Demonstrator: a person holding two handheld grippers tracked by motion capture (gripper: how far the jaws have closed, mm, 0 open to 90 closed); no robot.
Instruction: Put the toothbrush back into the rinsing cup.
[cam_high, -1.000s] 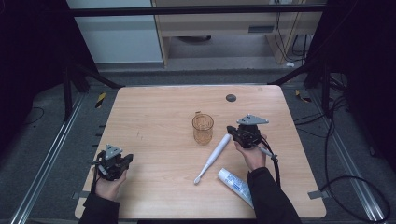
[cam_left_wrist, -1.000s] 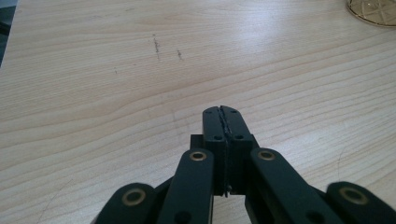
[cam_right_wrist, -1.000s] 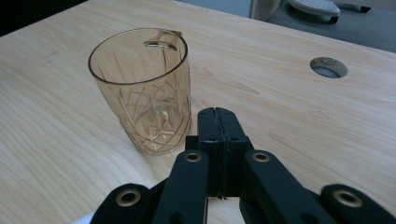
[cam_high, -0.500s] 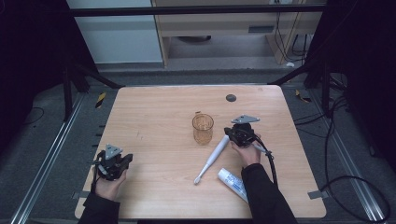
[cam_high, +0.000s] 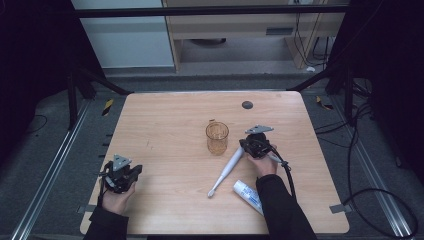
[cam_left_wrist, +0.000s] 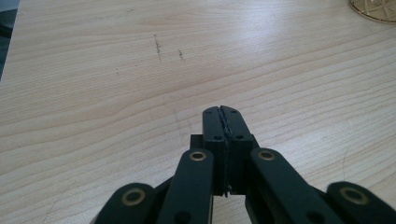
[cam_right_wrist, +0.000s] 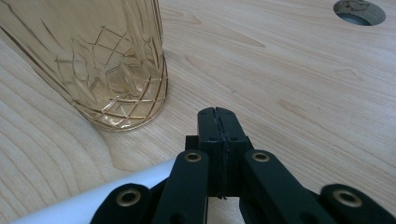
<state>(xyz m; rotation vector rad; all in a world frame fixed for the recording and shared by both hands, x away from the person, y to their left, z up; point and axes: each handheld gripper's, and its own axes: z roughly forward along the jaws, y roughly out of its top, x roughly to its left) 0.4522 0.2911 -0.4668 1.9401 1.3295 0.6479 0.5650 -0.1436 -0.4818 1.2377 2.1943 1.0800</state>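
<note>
- Two black two-jaw grippers are over the pale wooden table (cam_high: 165, 125), one in each hand of the person.
- Right gripper (cam_high: 248, 144) sits just right of the amber cut-glass tumbler (cam_high: 217, 137), at the upper end of the white toothbrush (cam_high: 226, 170); its jaws are pressed together with nothing between them.
- From the right gripper view, the right gripper's closed tips (cam_right_wrist: 218, 116) point past the tumbler's base (cam_right_wrist: 109, 79), near it but apart, while the toothbrush handle (cam_right_wrist: 107, 196) passes just under the jaws; whether they touch cannot be told.
- Toothbrush lies slanted, bristle end toward the person, beside a white and blue toothpaste tube (cam_high: 248, 196).
- Left gripper (cam_high: 121, 173) sits near the table's front-left, well apart from the tumbler, jaws closed on nothing (cam_left_wrist: 221, 122).
</note>
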